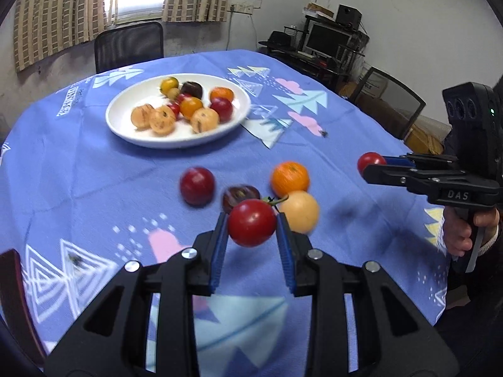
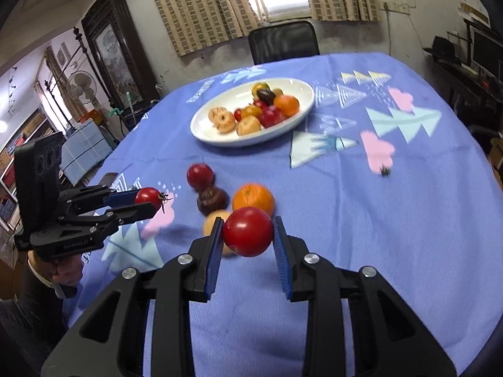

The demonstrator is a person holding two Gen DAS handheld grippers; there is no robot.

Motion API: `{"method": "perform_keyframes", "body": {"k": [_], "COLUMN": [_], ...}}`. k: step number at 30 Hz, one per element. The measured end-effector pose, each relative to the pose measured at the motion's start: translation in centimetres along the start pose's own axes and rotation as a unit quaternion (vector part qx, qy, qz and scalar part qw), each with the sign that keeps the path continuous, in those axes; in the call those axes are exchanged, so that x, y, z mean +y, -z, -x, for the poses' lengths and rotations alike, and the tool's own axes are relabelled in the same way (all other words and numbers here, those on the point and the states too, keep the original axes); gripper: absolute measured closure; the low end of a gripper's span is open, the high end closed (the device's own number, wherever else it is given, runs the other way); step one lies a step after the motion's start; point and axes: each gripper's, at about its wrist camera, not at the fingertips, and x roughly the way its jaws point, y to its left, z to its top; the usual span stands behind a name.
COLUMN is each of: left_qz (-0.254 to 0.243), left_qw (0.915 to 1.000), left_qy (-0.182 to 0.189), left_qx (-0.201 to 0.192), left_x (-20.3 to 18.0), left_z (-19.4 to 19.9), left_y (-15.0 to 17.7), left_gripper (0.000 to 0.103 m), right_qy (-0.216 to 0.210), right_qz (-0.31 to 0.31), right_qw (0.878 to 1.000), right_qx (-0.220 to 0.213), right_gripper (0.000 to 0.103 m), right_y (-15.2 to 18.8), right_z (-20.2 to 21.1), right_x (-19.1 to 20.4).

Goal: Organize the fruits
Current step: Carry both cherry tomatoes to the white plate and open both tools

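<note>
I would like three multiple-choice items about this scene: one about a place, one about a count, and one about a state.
1. Where does the white plate stand?
A. Beyond the loose fruits, toward the chair
B. Under the left claw
C. On the floor

2. How many fruits lie loose on the tablecloth, outside the plate and the claws?
A. One
B. Four
C. Nine

3. What is the state of the left claw?
A. Open and empty
B. Shut on a tomato
C. Shut on an orange

Key:
1 A, the plate sits far across the table, past the loose group.
2 B, a red plum, a dark plum, an orange and a pale yellow fruit lie there.
3 B, its blue pads press a red tomato; the right claw holds another tomato.
</note>
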Motion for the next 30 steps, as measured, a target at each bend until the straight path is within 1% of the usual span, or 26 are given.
{"method": "perform_keyframes", "body": {"k": [2, 3, 5, 8, 11, 15, 18, 22, 24, 28, 29, 30], "left_qz": [0.004, 0.006, 0.013, 0.036, 0.038, 0.059, 0.069, 0.084, 0.093, 0.09, 0.094, 0.098], "left_qw": [0.9999, 0.9995, 0.9984, 0.9967, 0.9949, 0.9937, 0.9926, 0.9907, 0.99, 0.9884, 0.9873, 0.9867], "left_qy": [-0.013, -0.025, -0.045, -0.056, -0.076, -0.088, -0.096, -0.107, -0.106, -0.122, -0.128, -0.129], "left_qx": [-0.009, -0.017, -0.03, -0.046, -0.054, -0.038, -0.025, -0.008, -0.001, 0.006, 0.003, -0.001], "left_x": [1.2, 1.9, 3.1, 5.3, 7.0, 9.4, 10.8, 12.6, 13.3, 13.6, 13.7, 13.8], "left_z": [0.2, 0.2, -0.1, -1.3, -3.3, -6.7, -8.7, -11.1, -12.0, -12.9, -12.9, -12.7], "left_y": [-1.7, -2.8, -4.6, -8.0, -11.3, -14.2, -15.2, -15.9, -16.1, -16.1, -16.1, -16.1], "left_gripper": [0.072, 0.072, 0.072, 0.072, 0.072, 0.072, 0.072, 0.072, 0.072, 0.072, 0.07, 0.064], "right_qy": [-0.002, -0.006, -0.016, -0.018, -0.017, -0.003, 0.01, 0.016, 0.014, 0.008, 0.008, 0.01], "right_qz": [0.014, 0.019, 0.015, 0.004, 0.004, -0.001, 0.012, 0.023, 0.021, 0.017, 0.018, 0.018], "right_qw": [1.0, 1.0, 0.999, 0.999, 0.999, 1.0, 1.0, 1.0, 1.0, 1.0, 1.0, 1.0], "right_qx": [-0.013, -0.019, -0.028, -0.037, -0.031, -0.01, -0.005, 0.002, 0.01, 0.02, 0.018, 0.016], "right_gripper": [0.071, 0.071, 0.071, 0.071, 0.071, 0.071, 0.071, 0.071, 0.071, 0.071, 0.068, 0.066], "right_y": [-2.0, -3.2, -5.1, -8.4, -10.9, -13.8, -14.9, -16.0, -16.1, -16.2, -16.3, -16.3], "right_z": [-0.3, -0.6, -1.4, -3.9, -6.8, -11.4, -13.8, -16.6, -17.5, -18.3, -18.3, -18.1], "right_x": [0.3, 0.4, 0.3, -0.2, -0.7, -1.3, -1.4, -1.5, -1.8, -1.7, -1.5, -1.4]}}
